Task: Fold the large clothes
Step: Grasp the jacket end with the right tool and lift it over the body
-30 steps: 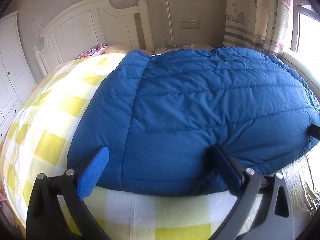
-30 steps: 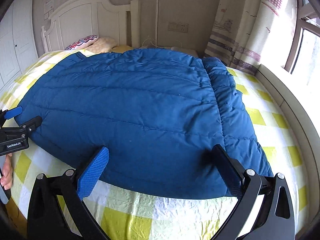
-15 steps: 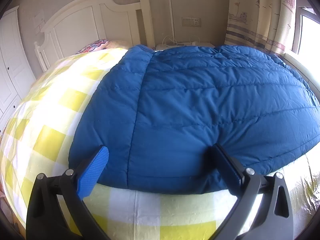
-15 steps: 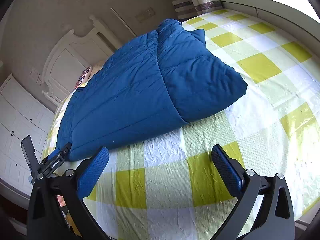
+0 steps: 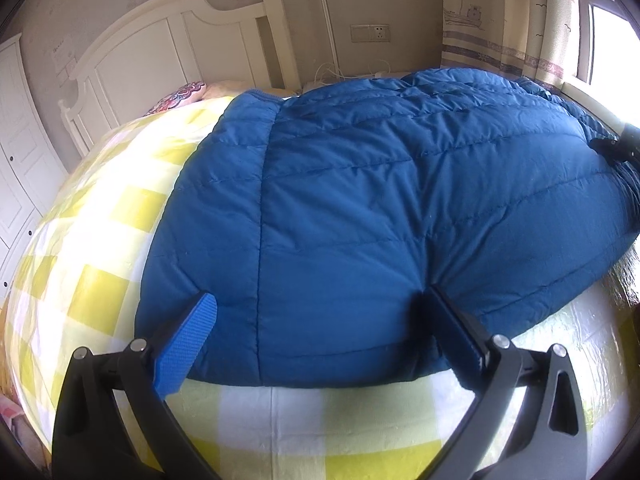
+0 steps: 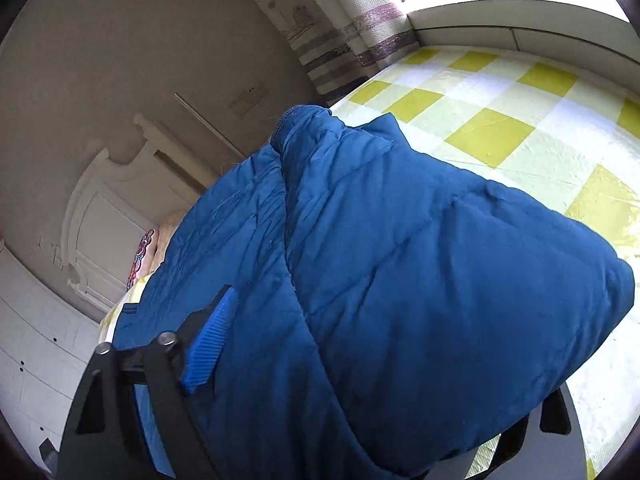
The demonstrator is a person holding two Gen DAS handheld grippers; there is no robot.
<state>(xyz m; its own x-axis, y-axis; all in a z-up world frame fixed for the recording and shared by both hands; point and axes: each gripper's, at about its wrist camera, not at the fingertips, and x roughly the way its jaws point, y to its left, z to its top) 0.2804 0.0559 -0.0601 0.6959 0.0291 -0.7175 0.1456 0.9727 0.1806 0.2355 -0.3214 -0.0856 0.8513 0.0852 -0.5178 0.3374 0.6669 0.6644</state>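
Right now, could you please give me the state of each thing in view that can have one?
Jacket: flat on the bed, one side folded over.
Left gripper: open, straddling the jacket's near edge.
Right gripper: closing, jacket between its jaws.
Curtain: drawn aside from the window.

The large blue quilted down jacket (image 5: 380,216) lies flat on the yellow-and-white checked bed sheet (image 5: 92,216), covering the middle of the bed and reaching toward its head end. Behind it, at the head edge, stands the white panelled wooden headboard (image 5: 168,40), with a patterned pillow (image 5: 176,96) just before it. A white wardrobe (image 5: 16,160) stands off the bed's left edge, a printed curtain (image 5: 500,16) beyond its right edge
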